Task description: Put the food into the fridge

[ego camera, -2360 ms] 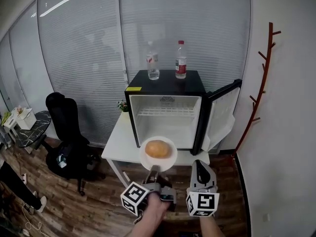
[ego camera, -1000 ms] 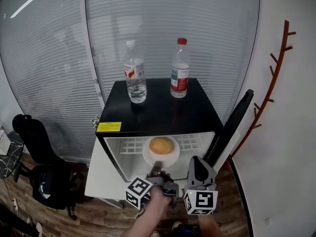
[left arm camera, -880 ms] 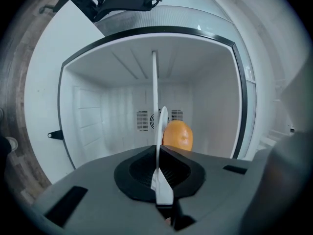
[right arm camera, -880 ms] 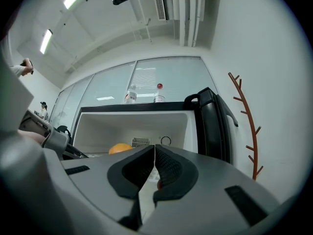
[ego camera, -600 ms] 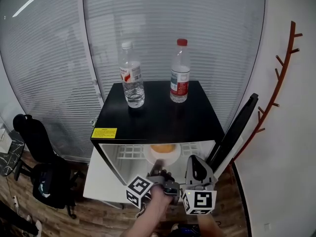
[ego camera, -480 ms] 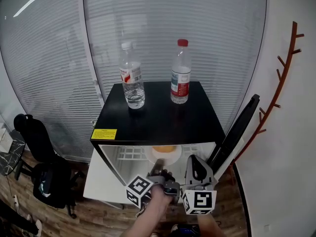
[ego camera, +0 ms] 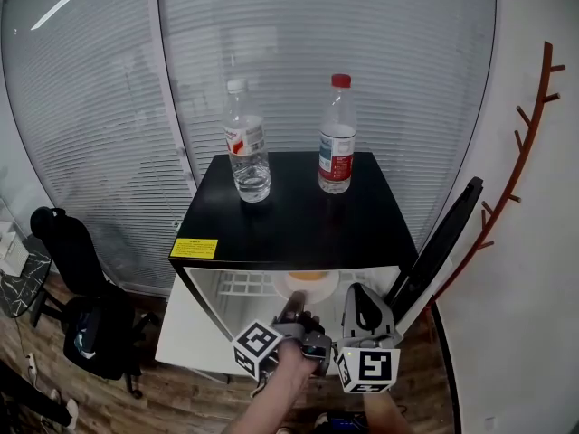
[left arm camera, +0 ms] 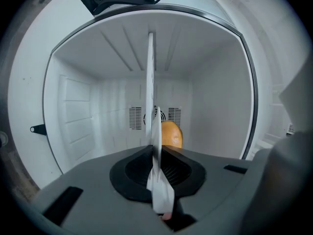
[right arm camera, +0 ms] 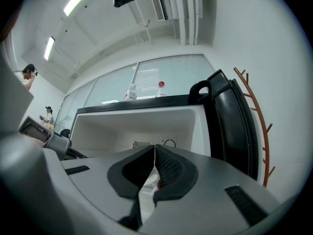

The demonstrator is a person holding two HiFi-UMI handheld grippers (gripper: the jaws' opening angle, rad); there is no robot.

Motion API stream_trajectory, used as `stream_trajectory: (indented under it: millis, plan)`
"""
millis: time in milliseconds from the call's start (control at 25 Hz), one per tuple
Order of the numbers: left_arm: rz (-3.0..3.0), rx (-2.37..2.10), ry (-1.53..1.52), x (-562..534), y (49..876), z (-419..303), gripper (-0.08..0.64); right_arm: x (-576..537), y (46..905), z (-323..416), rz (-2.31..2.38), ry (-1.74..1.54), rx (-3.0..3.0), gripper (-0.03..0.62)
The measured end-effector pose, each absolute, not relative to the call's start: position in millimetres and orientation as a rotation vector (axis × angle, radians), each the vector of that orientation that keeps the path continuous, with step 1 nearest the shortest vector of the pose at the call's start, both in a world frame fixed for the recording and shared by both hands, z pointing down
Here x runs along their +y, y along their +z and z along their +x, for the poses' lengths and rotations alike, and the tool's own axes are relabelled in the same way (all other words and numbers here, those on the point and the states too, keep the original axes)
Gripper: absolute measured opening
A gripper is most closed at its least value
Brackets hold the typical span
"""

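Your left gripper [left arm camera: 155,153] clamps the bun's [left arm camera: 171,134] white plate [left arm camera: 151,82] inside the mini fridge [ego camera: 298,211]; your right gripper [right arm camera: 154,153] is closed, empty.

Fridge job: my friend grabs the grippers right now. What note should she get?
Left gripper: shut on the rim of the plate, which carries the orange food.
Right gripper: shut, holding nothing, beside the left one at the mouth of the fridge.
Where: plate and food are partway inside the fridge; its door is swung out to the right.
Done: food brought in. I cannot tell whether the plate rests on the shelf.
Left: set the plate down, let go, pull back, probably close the door.
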State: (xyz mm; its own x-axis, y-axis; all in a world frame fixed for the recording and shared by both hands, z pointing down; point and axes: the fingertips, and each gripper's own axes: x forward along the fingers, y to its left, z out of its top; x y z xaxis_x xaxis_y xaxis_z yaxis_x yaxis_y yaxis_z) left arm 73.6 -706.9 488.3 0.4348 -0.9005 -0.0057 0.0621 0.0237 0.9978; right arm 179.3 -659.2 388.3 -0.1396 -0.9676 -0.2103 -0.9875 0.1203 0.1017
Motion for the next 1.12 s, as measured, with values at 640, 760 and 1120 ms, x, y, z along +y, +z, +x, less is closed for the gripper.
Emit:
stream_trajectory:
  millis: [640,760,1120]
  plan:
    - [1.345,-0.743,-0.942,-691,482,69,0.080,-642,383,179,-2.026,0.318,2.254,0.028]
    - [1.352,-0.723,-0.950,-688,478,70,0.120,-638,382,177,-2.026,0.321,2.261,0.028]
    - [1.394,-0.767,-0.986,-674,471,48,0.170,-632,379,168,-1.995,0.336,2.289,0.028]
